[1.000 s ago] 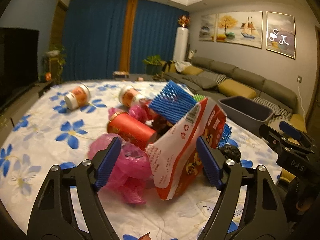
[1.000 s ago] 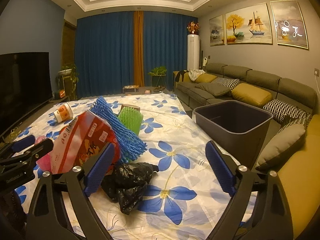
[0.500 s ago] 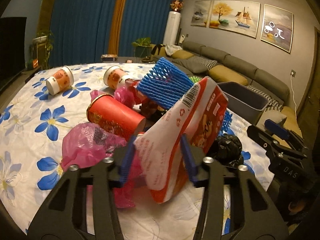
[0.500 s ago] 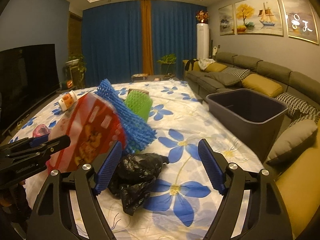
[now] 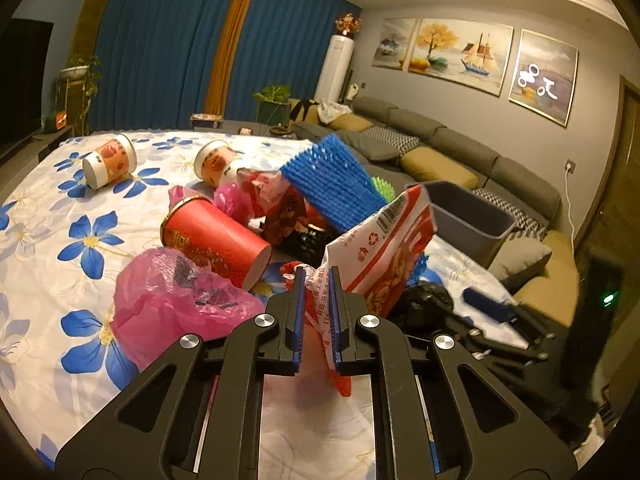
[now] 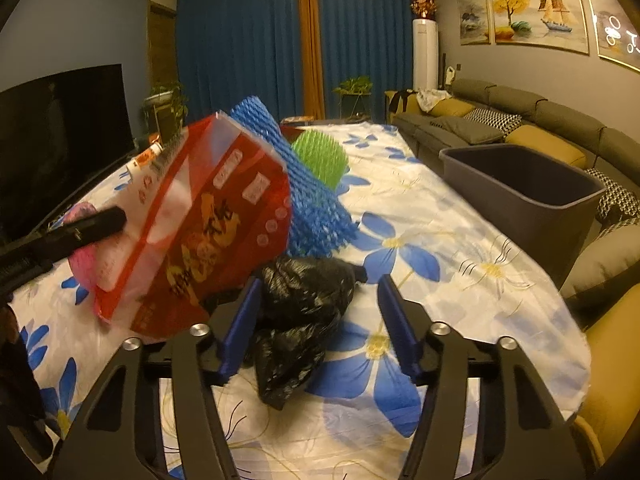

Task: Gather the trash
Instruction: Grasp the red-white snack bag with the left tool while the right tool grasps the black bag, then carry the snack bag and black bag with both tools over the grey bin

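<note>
My left gripper (image 5: pixel 317 312) is shut on the crumpled lower end of a red and white snack bag (image 5: pixel 384 248), which stands up over the flowered tablecloth (image 5: pixel 44 216). The same snack bag (image 6: pixel 208 220) shows at the left of the right wrist view. My right gripper (image 6: pixel 319 292) straddles a black plastic bag (image 6: pixel 304 308) lying on the cloth. Its jaws are closing; the left pad is at the bag, while the right pad is still apart from it. A grey bin (image 6: pixel 520 188) stands open at the table's right edge.
A red cup (image 5: pixel 216 240), a pink plastic bag (image 5: pixel 172 300), blue foam netting (image 5: pixel 332 176), green foam netting (image 6: pixel 320 156) and two paper cups (image 5: pixel 110 160) lie on the cloth. A sofa (image 6: pixel 552 136) runs along the right and a television (image 6: pixel 60 128) stands at the left.
The left jaws have come together on the snack bag. My right gripper has dropped toward the black bag and its jaws have narrowed around it.
</note>
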Demonstrator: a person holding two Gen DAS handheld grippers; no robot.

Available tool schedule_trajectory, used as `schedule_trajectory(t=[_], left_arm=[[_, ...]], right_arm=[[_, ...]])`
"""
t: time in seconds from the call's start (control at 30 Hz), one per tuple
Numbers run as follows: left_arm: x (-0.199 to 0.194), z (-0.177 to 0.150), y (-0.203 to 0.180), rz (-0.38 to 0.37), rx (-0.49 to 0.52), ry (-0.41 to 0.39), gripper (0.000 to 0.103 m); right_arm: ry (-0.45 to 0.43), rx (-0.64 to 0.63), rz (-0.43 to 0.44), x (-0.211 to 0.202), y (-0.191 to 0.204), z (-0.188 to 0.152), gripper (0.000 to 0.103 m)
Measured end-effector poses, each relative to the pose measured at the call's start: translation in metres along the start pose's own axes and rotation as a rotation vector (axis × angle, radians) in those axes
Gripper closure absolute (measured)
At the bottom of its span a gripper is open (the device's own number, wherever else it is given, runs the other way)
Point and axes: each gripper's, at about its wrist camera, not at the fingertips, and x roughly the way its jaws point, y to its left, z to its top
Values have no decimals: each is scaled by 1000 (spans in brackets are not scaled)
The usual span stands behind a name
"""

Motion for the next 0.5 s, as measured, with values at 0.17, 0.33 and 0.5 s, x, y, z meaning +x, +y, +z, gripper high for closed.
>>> schedule_trajectory(t=[0.17, 0.33, 0.5], left_arm=[[-20, 7, -4, -19, -15, -49, 95], [-39, 16, 0, -33, -46, -99, 95], [-55, 22, 0, -27, -55, -142, 95]], right_arm=[[21, -7, 18, 7, 3, -4, 67], [21, -12, 16, 9, 0, -8, 84], [-3, -5, 5, -4, -6, -7, 91]])
